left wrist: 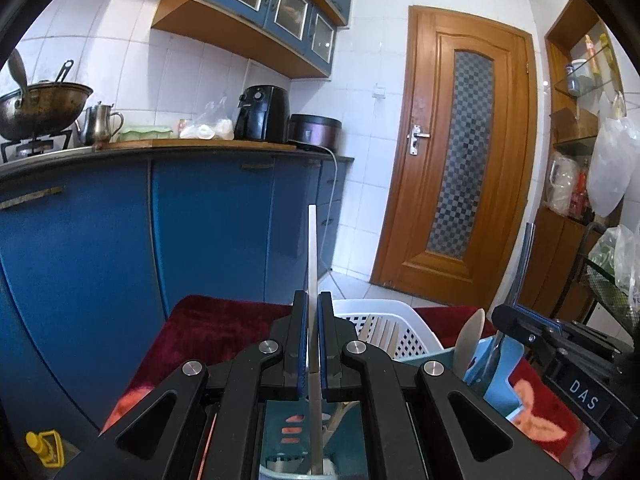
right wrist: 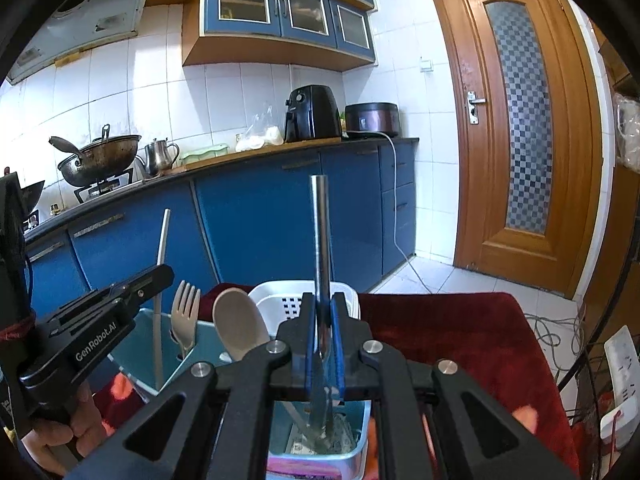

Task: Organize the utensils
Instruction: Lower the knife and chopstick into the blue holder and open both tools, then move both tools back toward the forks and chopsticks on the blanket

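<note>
Left claw (left wrist: 314, 320) tight on white chopstick (left wrist: 313, 248), right claw (right wrist: 323, 320) (likewise tight) on steel handle (right wrist: 321, 232).

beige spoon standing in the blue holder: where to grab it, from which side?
Judging from the right wrist view, grip the beige spoon by its bowl or the neck just below, coming from above. It stands bowl-up in the blue holder, handle hidden inside, beside the fork. Set the jaws across the thin edges; the neck is likely steadier.

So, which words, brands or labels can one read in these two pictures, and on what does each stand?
"GenRobot.AI": side of the left gripper, seen from the right wrist.
"DAS": label on the right gripper, seen from the left wrist; it may be cut off.
Air fryer front: too small to read.
</note>
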`<state>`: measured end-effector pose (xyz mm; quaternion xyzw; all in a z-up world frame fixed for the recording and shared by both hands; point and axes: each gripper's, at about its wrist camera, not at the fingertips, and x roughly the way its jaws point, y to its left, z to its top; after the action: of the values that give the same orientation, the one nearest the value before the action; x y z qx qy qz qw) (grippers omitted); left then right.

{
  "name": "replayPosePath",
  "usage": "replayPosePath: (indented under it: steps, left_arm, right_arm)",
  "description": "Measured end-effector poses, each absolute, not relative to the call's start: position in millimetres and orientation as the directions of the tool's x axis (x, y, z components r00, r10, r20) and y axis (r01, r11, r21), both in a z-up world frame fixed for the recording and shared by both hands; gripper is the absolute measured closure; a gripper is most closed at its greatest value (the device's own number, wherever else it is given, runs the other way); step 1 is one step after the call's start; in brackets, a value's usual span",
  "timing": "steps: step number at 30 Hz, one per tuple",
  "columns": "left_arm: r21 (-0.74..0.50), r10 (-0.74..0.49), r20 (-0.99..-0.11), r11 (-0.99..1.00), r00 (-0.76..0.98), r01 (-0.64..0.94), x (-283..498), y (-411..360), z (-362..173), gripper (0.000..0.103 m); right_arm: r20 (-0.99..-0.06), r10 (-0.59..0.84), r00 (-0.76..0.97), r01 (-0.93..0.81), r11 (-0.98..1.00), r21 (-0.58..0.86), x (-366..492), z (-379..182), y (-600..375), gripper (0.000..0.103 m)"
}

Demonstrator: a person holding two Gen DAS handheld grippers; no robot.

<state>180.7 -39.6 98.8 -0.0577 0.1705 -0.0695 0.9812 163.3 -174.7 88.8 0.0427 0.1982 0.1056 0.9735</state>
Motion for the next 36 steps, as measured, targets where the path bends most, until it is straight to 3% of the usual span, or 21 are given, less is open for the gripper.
replayPosePath:
  steps: [5, 10, 17, 27, 36]
  left_arm:
    - [-0.149, -0.165, -0.357, 0.982, 0.919, 0.118, 179, -38, 99, 0.097]
    - [-0.149, -0.163, -0.377, 0.982, 0.912, 0.114, 175, -37, 100, 0.092]
    - [-0.124, -0.160, -0.375, 0.985, 0.913, 0.122, 158, -39, 108, 0.067]
    - [-0.123, -0.180, -0.373, 0.982, 0.910, 0.144, 123, -34, 123, 0.065]
    - [-0.163, -0.191, -0.421, 0.978, 0.887, 0.134, 90, -19, 119, 0.065]
  right_arm:
    - [-0.382, 0.233, 0.894, -0.191, 0.971, 0.145, 159, 88, -175, 0.090]
    - [-0.375, 0.242, 0.895, -0.195, 0.968, 0.157, 153, 93, -173, 0.077]
    - [-0.356, 0.241, 0.903, -0.191, 0.967, 0.168, 140, 102, -173, 0.069]
    - [-0.321, 0.242, 0.916, -0.188, 0.963, 0.191, 106, 119, -175, 0.066]
    - [-0.353, 0.244, 0.903, -0.173, 0.960, 0.221, 65, 118, -177, 0.066]
